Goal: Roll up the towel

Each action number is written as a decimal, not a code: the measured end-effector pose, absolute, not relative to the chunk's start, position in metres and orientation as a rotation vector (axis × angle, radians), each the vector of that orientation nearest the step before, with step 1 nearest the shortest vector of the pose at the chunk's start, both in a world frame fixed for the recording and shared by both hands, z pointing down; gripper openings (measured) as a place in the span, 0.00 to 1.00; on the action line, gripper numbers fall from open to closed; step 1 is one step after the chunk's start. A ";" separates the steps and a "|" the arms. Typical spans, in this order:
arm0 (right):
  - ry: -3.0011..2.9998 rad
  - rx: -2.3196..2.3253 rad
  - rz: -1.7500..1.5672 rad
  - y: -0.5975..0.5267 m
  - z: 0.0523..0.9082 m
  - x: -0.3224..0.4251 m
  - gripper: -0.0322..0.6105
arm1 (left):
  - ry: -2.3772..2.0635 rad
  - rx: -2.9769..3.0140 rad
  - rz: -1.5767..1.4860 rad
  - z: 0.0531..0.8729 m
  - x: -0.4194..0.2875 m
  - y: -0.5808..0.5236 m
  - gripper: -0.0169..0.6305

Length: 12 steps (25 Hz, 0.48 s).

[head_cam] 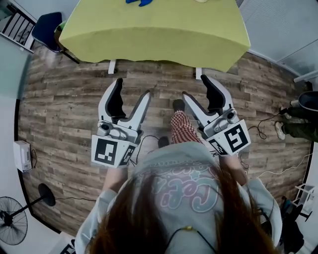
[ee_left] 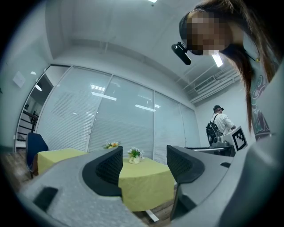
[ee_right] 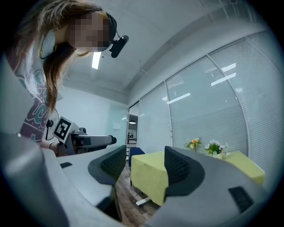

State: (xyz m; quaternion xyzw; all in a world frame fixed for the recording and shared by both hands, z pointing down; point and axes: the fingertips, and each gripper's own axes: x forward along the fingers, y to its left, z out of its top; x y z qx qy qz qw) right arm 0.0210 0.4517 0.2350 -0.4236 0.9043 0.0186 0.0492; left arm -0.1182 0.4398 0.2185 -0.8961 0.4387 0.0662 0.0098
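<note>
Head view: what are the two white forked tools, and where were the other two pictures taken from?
They are hand-held two-jaw grippers: a person holds the left gripper and right gripper. The head view comes from a camera on the person's head, looking down. Each other picture comes from a camera riding on one gripper, looking along its jaws. Both stand open and hold nothing. Ahead is a table under a yellow-green cloth, with small flowers and a blue item cut off by the frame.
</note>
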 end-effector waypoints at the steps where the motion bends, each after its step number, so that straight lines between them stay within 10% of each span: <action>1: 2.759 -1.282 0.060 0.446 0.235 0.021 0.45 | 1.375 -2.800 0.212 0.219 -0.117 0.435 0.46; 12: 2.810 -1.147 0.077 0.332 0.241 0.026 0.45 | 1.501 -2.709 0.228 0.220 -0.114 0.335 0.46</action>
